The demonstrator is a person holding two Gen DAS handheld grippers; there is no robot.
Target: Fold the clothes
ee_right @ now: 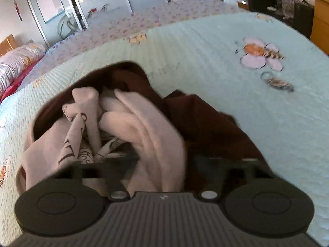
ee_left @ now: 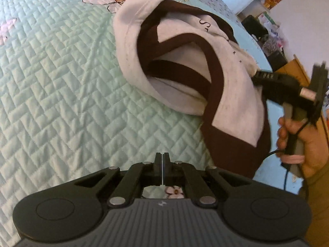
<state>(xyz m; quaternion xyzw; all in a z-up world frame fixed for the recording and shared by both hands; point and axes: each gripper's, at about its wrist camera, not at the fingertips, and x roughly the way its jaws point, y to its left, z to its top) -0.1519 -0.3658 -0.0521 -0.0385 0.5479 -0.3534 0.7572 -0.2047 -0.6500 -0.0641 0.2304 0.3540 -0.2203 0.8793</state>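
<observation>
A white and dark brown garment with dark lettering hangs bunched above the quilted pale green bedspread. In the left wrist view my right gripper comes in from the right and is shut on the garment's white edge, holding it up. My left gripper is shut and empty, low over the bedspread, in front of the garment. In the right wrist view the garment drapes over my right gripper and hides its fingertips.
The bedspread has bee and flower patches. Pillows lie at the far left. A wooden cabinet and dark furniture stand past the bed's edge. A hand holds the right gripper's handle.
</observation>
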